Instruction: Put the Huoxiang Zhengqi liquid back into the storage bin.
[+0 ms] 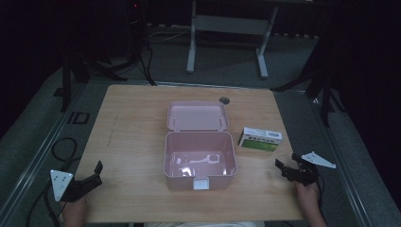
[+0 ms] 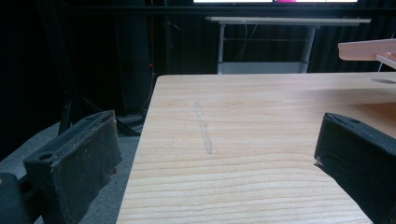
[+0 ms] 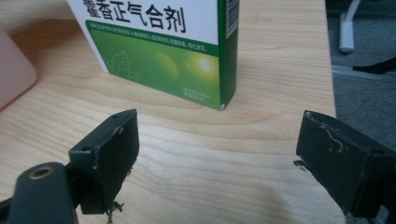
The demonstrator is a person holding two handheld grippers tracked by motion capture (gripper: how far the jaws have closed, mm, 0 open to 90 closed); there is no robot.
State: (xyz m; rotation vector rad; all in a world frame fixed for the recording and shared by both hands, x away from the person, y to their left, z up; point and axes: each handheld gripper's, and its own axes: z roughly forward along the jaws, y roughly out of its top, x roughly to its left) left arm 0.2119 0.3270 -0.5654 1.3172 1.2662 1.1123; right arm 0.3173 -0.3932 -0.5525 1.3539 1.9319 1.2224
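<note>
A pink plastic box [image 1: 199, 160] stands open and empty mid-table, its lid [image 1: 197, 116] laid back behind it and a white latch at the front. To its right stands a green and white medicine carton [image 1: 260, 139] [image 3: 163, 44]. My right gripper [image 1: 286, 165] [image 3: 217, 149] is open, low over the table just in front of the carton, with nothing between its jaws. My left gripper [image 1: 97, 174] [image 2: 215, 154] is open at the table's front left corner, holding nothing. The pink box's lid edge [image 2: 366, 49] shows far right in the left gripper view.
The wooden table [image 1: 132, 142] has a round cable hole [image 1: 224, 100] at its back edge. Cables lie on the floor to the left. A white desk frame [image 1: 227, 28] stands behind the table. The table's right edge [image 3: 329, 70] is close to the carton.
</note>
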